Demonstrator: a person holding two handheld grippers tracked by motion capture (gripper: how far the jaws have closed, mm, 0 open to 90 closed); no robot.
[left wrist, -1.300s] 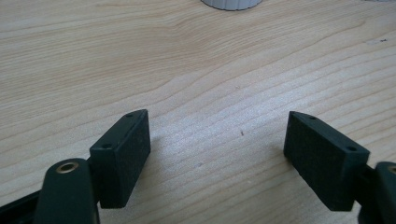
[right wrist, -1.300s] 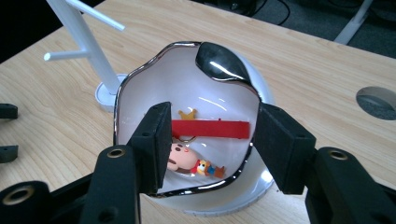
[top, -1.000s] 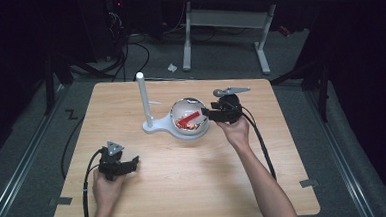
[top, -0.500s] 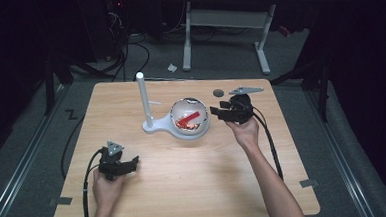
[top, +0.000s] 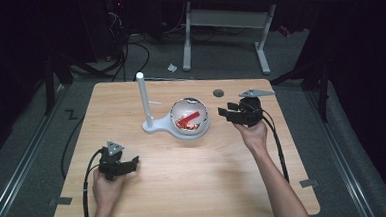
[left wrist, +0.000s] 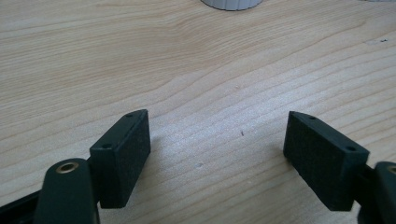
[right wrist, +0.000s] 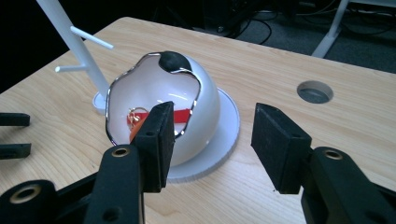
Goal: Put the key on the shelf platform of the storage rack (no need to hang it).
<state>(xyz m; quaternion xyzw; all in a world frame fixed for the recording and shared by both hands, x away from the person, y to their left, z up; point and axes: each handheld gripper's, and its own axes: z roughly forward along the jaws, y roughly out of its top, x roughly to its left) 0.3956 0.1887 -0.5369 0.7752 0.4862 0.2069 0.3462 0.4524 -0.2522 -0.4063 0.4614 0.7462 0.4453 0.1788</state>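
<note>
One bowl (top: pixel 190 116); one stand (top: pixel 144 98); perhaps one strap (top: pixel 189 117).

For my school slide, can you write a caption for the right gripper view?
Open right gripper empty beside a white egg-shaped bowl holding a red strip.

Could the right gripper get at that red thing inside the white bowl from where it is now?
Probably yes: the right gripper sits just beside the white bowl with jaws apart and empty, and the bowl's opening faces it, leaving the red thing exposed.
</note>
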